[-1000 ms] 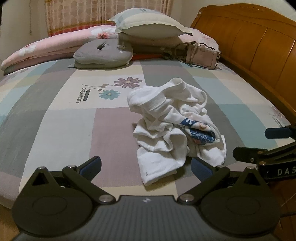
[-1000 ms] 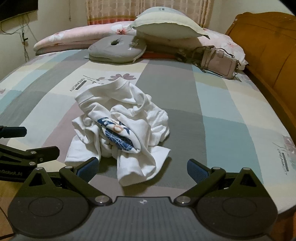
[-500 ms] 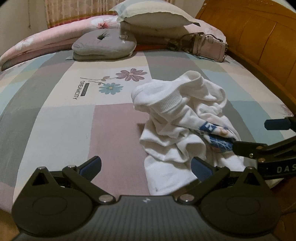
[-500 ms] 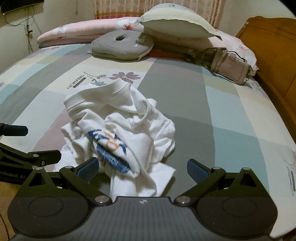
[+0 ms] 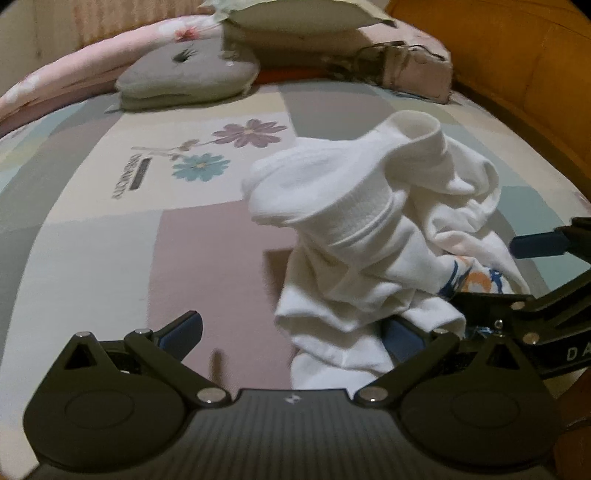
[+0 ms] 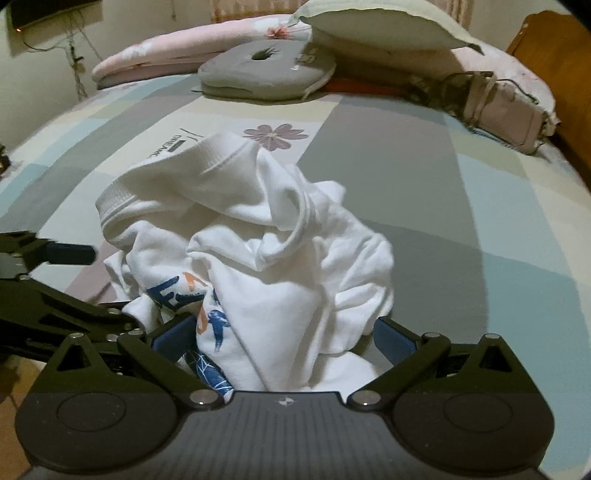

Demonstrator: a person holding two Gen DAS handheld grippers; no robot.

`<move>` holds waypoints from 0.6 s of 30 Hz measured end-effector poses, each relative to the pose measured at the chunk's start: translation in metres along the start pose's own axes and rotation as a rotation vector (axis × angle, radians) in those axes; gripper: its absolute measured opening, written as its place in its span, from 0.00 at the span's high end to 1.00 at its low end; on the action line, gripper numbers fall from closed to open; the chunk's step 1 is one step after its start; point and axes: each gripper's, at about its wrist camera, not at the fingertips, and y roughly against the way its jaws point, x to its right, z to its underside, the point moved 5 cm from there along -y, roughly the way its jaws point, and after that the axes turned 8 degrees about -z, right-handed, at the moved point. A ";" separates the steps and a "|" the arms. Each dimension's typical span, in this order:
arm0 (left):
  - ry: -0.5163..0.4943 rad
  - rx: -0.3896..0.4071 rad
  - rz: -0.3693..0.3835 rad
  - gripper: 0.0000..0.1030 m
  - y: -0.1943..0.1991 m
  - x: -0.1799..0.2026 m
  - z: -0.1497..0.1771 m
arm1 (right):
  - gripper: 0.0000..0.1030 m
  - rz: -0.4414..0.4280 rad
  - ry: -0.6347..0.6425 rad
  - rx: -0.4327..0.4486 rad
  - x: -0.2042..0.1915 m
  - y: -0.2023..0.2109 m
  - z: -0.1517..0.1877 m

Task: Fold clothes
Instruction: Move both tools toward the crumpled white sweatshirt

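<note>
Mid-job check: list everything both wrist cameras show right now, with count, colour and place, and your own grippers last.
Crumpled white garment with blue and orange print: one, white, heaped on the near part of the bed.
Patchwork bedsheet with flower prints: one, grey, teal, cream and mauve, covering the bed.
Round grey cushion with a centre dimple: one, grey, at the far end.
Pale green pillow: one, on top of the pile at the far end.
Pink floral bolster: one, far left.
Pale pink handbag: one, far right.
Wooden headboard: one, orange-brown, right side.
Left hand-held gripper: one, black with blue pads, open, right pad against the cloth.
Right hand-held gripper: one, same colours, open around the heap's near edge.
</note>
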 end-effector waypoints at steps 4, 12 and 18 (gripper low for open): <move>-0.017 0.017 0.032 0.01 -0.005 0.001 0.004 | 0.00 -0.057 0.047 0.040 0.006 0.001 0.008; -0.010 -0.044 0.019 0.01 -0.003 -0.004 0.005 | 0.00 -0.033 0.048 0.049 0.000 0.021 0.004; -0.053 0.005 0.012 0.01 0.022 -0.013 0.003 | 0.01 -0.010 0.096 0.103 0.002 0.050 -0.012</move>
